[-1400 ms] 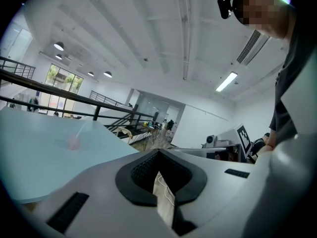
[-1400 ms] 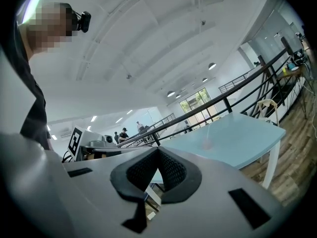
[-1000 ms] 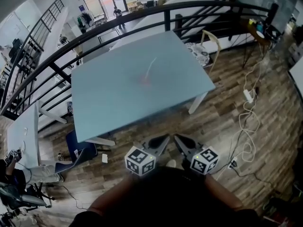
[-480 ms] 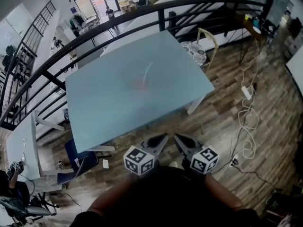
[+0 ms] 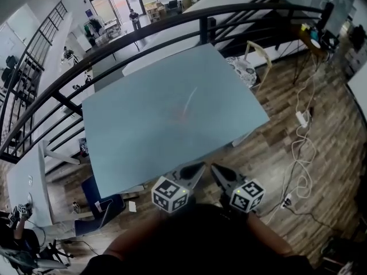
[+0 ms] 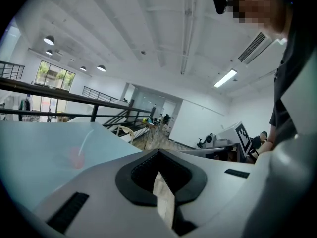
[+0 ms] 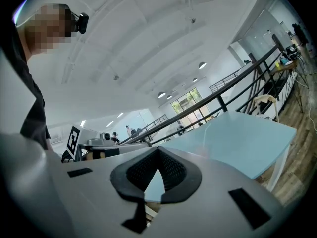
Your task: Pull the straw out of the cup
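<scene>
1. Closest in, the left hand-held gripper [image 5: 198, 168] and the right hand-held gripper [image 5: 215, 169] are hanging side by side, their tips just beside each other. In its own view, each is showing its jaws closed tip to tip on nothing. Only the background is showing through the hollow behind the tips.
2. Directly under and just ahead of both, the wood floor [image 5: 275, 125] is showing. The near edge of the pale blue surface [image 5: 132, 130] is lying a little further ahead, with neither hand-held gripper reaching over it.
3. Well ahead of both, near the middle of the surface and slightly to the left hand-held gripper's side, a reddish see-through cup [image 5: 181, 117] is standing alone.
4. The straw [image 5: 190, 98] is sitting in the cup, leaning up and away from the hand-held grippers. In the left gripper view, the cup and straw are showing small and far off to the left of the jaws.
5. Beyond the surface, a black railing [image 5: 172, 22] is curving across. A chair [image 5: 252, 56] is standing past the far corner, on the right hand-held gripper's side, and cables [image 5: 301, 130] are trailing over the floor out that way too.
6. As a judgement, the task is only beginning and nothing is done yet. Left to do are reaching out to the cup, likely steadying it with one hand-held gripper, closing the other on the straw and drawing it up and out.
</scene>
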A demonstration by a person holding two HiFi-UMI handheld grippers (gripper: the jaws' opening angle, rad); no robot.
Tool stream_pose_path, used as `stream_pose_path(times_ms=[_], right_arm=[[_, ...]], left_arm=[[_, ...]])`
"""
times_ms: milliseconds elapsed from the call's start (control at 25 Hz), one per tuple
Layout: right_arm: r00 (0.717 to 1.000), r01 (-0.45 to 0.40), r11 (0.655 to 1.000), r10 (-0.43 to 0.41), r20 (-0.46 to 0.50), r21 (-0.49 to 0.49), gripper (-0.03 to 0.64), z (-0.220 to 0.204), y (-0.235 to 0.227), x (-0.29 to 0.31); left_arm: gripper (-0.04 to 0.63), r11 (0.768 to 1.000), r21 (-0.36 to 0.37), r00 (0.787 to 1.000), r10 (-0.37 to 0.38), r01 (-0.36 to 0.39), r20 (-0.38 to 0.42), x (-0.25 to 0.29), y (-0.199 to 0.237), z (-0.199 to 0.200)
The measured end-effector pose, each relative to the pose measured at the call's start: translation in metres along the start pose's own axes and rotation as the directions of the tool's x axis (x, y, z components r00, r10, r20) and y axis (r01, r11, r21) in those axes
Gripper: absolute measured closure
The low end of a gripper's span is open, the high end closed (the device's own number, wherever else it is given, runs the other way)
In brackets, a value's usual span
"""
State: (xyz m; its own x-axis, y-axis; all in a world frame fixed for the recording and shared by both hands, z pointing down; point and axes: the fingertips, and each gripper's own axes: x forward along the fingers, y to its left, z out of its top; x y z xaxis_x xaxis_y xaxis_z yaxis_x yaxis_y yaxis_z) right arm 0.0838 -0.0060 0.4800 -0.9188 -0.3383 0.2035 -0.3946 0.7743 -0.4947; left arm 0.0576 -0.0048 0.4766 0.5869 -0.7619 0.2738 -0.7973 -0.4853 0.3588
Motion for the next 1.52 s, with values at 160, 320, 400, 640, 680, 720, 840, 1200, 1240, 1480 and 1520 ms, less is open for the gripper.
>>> stream_pose_path(times_ms=[160,320,400,640,680,720,840,1200,1240,1480,1520], right_arm=[[1.0,0.004,1.0,-0.004,0.011,-0.002,0.604,0.011,0.007,0.029],[1.0,0.016,1.0,-0.016,0.015,-0.008,0.604,0.017,0.013,0.052],[1.0,0.023,1.0,-0.023,0.017,-0.009,0.604,0.018,0.016,0.062],[0.999,0.039,0.999,-0.039,0.022,-0.016,0.604,0.018,0.029,0.087],[0.999,0.039,0.999,-0.039,0.023,-0.017,0.604,0.018,0.031,0.091],[0.999,0.038,0.999,-0.038,0.023,-0.019,0.604,0.017,0.034,0.096],[0.999,0.032,0.999,-0.031,0.019,-0.034,0.604,0.014,0.043,0.111],[1.0,-0.001,0.999,0.001,-0.01,-0.043,0.604,0.003,0.057,0.136],[1.0,-0.004,0.999,0.003,-0.012,-0.042,0.604,0.003,0.057,0.137],[0.999,-0.028,0.999,0.027,-0.03,-0.041,0.604,0.012,0.047,0.143],[0.999,-0.032,0.999,0.031,-0.032,-0.039,0.604,0.014,0.043,0.144]], left_arm=[[0.584,1.0,-0.001,1.0,-0.007,0.007,-0.001,-0.011,0.027,0.013],[0.584,1.0,0.001,1.0,-0.022,0.022,0.005,-0.02,0.048,0.022],[0.584,1.0,0.001,0.999,-0.03,0.03,0.009,-0.025,0.057,0.024],[0.584,0.999,0.003,0.999,-0.05,0.05,0.014,-0.044,0.078,0.027],[0.584,0.999,0.003,0.999,-0.05,0.05,0.016,-0.047,0.082,0.027],[0.584,0.999,0.003,0.999,-0.048,0.048,0.02,-0.051,0.086,0.027],[0.584,0.999,0.002,0.999,-0.039,0.039,0.029,-0.063,0.099,0.026],[0.584,1.0,-0.027,0.999,-0.012,0.013,0.038,-0.082,0.12,0.018],[0.584,1.0,-0.029,0.999,-0.009,0.01,0.039,-0.081,0.121,0.018],[0.584,0.999,-0.041,0.999,0.015,-0.013,0.044,-0.071,0.128,0.026],[0.584,0.999,-0.043,0.999,0.02,-0.018,0.044,-0.068,0.129,0.026]])
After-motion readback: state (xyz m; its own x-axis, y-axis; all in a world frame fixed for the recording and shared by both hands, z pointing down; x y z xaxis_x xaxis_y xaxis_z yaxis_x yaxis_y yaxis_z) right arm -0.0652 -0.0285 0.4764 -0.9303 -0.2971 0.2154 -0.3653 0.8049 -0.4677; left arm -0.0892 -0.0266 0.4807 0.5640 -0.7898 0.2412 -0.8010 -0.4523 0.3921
